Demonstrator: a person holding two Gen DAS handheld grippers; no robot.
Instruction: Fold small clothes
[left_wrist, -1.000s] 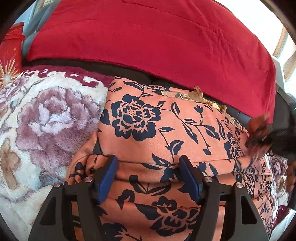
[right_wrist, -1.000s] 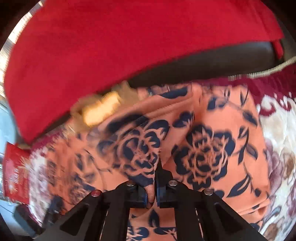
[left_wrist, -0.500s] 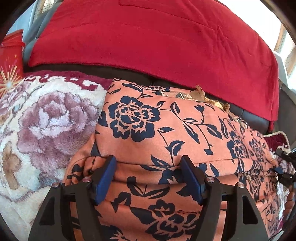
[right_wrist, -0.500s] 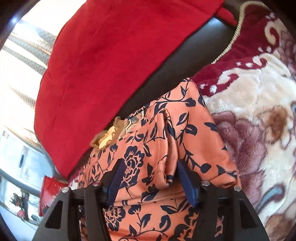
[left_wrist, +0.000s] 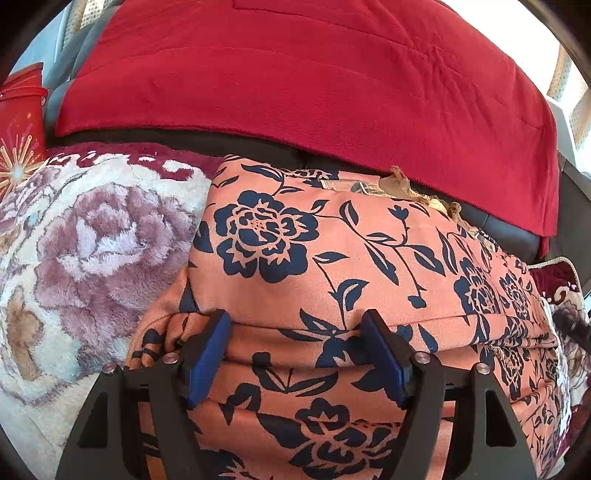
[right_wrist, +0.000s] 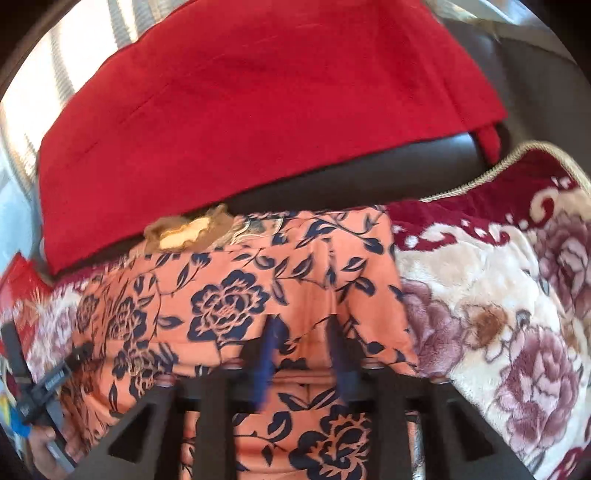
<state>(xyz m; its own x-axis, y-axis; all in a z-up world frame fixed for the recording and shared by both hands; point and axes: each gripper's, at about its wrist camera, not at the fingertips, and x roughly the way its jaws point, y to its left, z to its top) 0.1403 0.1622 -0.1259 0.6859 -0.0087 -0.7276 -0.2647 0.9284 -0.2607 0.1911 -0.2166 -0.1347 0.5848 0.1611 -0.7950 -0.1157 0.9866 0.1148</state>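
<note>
An orange garment with navy flowers (left_wrist: 332, 258) lies folded in layers on a plush blanket, its tan lace collar (left_wrist: 406, 184) at the far edge. My left gripper (left_wrist: 295, 325) stands open over a folded edge near the garment's left side; cloth runs between its blue pads (left_wrist: 210, 347) without being pinched. In the right wrist view the same garment (right_wrist: 229, 302) fills the middle. My right gripper (right_wrist: 303, 332), blurred, hovers over the garment's right part. Its jaws are opening, with loose cloth beneath them and nothing gripped. The left gripper (right_wrist: 40, 384) shows at that view's left edge, in a hand.
A cream and maroon floral plush blanket (left_wrist: 74, 258) (right_wrist: 498, 314) covers the seat around the garment. Behind it a red throw (left_wrist: 295, 74) (right_wrist: 258, 110) hangs over a dark sofa back (right_wrist: 369, 173). A red bag (left_wrist: 18, 122) stands at far left.
My right gripper has let go of the pinched fold of the garment, opened wide and swung sideways. The fold now lies flat. The left gripper has stayed in place.
</note>
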